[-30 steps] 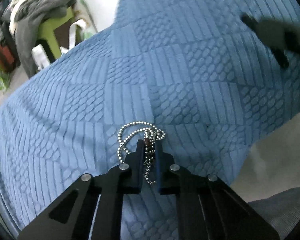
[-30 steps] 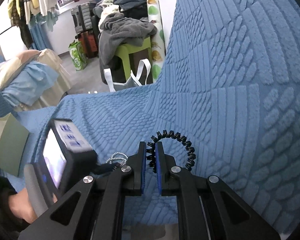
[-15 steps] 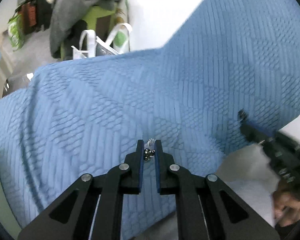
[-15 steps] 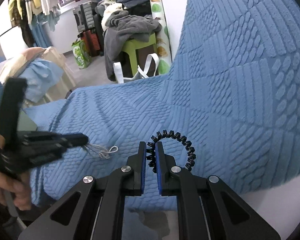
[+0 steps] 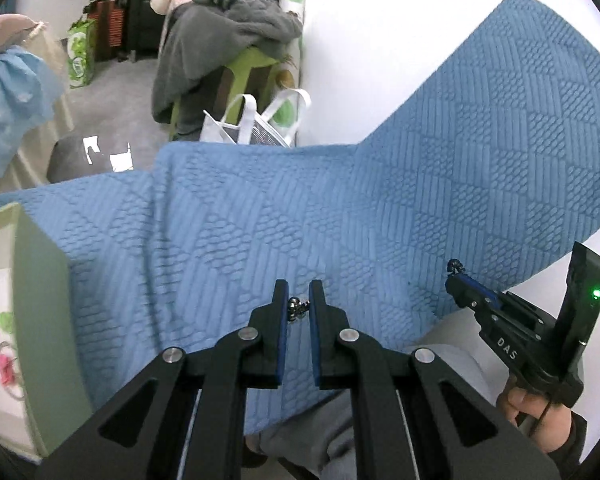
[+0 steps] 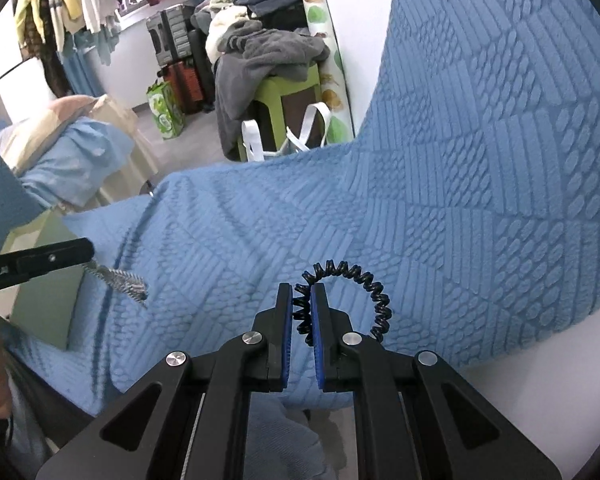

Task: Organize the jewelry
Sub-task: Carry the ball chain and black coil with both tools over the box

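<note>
Currently left gripper (image 5: 298, 306) clamped on ball chain (image 6: 118, 279), dangling above blue cover (image 5: 340, 208), near green box (image 5: 40, 320). Right gripper (image 6: 301, 308) pinching black coil band (image 6: 350, 294) above cover. Chain light, limp, slippery; grip bunched. Coil springy; hold one side.

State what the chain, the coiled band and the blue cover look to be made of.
Bead chain: shiny silvery beads, likely metal.
Coiled band: glossy black spiral, probably plastic or rubber.
Blue cover: matte woven fabric with raised geometric relief, seemingly quilted textile.
</note>
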